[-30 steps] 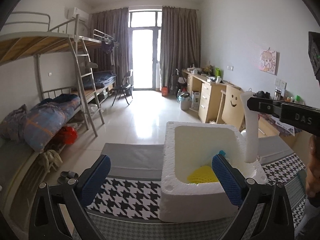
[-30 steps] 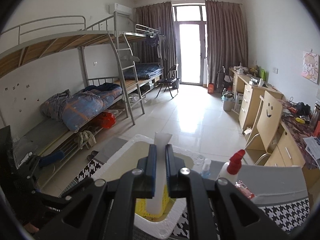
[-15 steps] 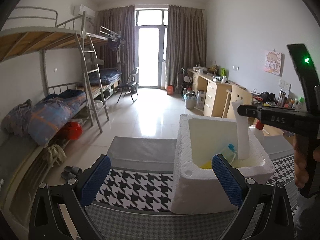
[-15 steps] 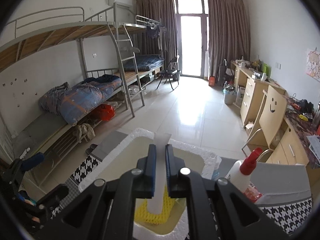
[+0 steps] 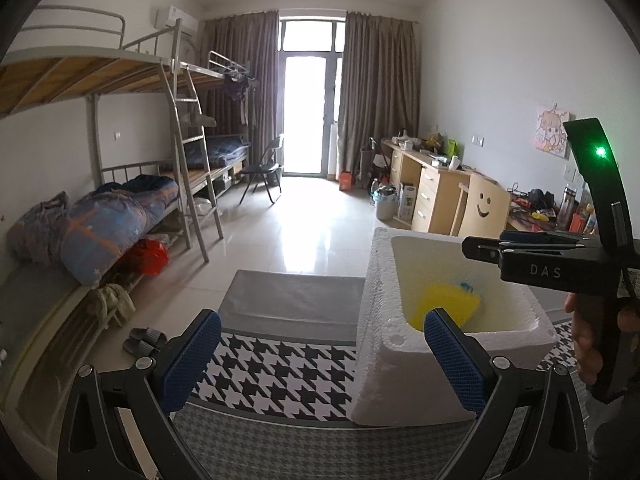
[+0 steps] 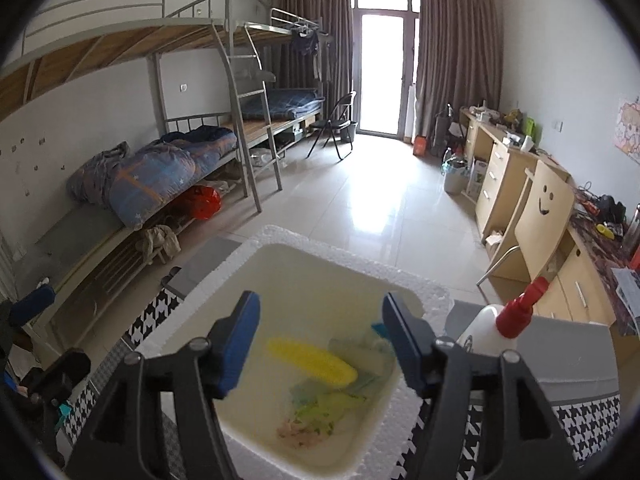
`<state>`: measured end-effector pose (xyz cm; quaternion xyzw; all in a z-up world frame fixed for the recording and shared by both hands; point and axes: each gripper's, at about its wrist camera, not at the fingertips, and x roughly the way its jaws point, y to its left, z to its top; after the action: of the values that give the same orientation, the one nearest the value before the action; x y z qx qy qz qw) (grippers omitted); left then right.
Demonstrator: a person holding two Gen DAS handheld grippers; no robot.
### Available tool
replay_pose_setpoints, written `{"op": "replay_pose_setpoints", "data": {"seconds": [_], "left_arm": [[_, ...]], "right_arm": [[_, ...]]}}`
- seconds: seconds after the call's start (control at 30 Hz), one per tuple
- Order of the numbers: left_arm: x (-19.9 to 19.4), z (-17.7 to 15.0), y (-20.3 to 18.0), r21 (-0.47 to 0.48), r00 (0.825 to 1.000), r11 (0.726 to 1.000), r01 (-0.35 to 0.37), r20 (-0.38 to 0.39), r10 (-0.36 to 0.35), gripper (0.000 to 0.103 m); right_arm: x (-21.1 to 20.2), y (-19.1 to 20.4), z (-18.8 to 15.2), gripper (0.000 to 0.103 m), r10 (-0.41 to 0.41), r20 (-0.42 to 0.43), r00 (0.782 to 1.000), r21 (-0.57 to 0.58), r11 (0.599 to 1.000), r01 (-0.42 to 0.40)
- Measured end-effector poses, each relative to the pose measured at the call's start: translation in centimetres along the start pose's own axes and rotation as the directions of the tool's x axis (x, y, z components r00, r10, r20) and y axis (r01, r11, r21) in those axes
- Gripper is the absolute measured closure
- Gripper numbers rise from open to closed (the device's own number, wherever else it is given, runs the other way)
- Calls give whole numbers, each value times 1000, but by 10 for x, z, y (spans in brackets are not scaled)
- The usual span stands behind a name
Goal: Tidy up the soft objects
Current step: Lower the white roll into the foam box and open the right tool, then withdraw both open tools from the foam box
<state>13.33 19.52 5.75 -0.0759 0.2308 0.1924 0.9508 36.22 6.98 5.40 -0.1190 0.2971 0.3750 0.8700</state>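
Note:
A white foam box stands on a houndstooth cloth. Inside it lie a yellow ridged soft pad, a blue-capped soft item and pale green and pink soft pieces. My right gripper is open and empty, hovering over the box; it shows side-on in the left wrist view. My left gripper is open and empty at the box's near left corner, above the cloth. The white strip is not clearly visible.
A white squeeze bottle with a red cap stands right of the box on a grey mat. Another grey mat lies left of the box. Bunk beds stand left, desks right.
My right gripper was shut on a white strip held upright in the box; now its jaws are open and empty. The left gripper view shifted slightly; it stays open.

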Motion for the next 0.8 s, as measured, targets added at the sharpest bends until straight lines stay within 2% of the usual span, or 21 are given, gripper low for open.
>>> {"op": "replay_pose_setpoints", "data": {"seconds": [0.13,0.27,0.73,0.8], "left_arm": [[-2,-1,-2,6,1000,1000,7,3,-7,1],[-6,-1,-4,6,1000,1000,11,9,-11,1],[-29,-3,-21,31,999,999,30,32,-31,1],[-34,-3,-22,35,999,999,31,38,-32,1]], "right_arm": [[-5,3,0,32,-9,5,1000,-13,1000,9],[-17,3,-2,23,-4,30,1000,-7,1000,4],[-56,3,-12,23,6,84,996,13,1000,-7],[-61,2,-15,19,8,94,996,22,1000,-10]]}}
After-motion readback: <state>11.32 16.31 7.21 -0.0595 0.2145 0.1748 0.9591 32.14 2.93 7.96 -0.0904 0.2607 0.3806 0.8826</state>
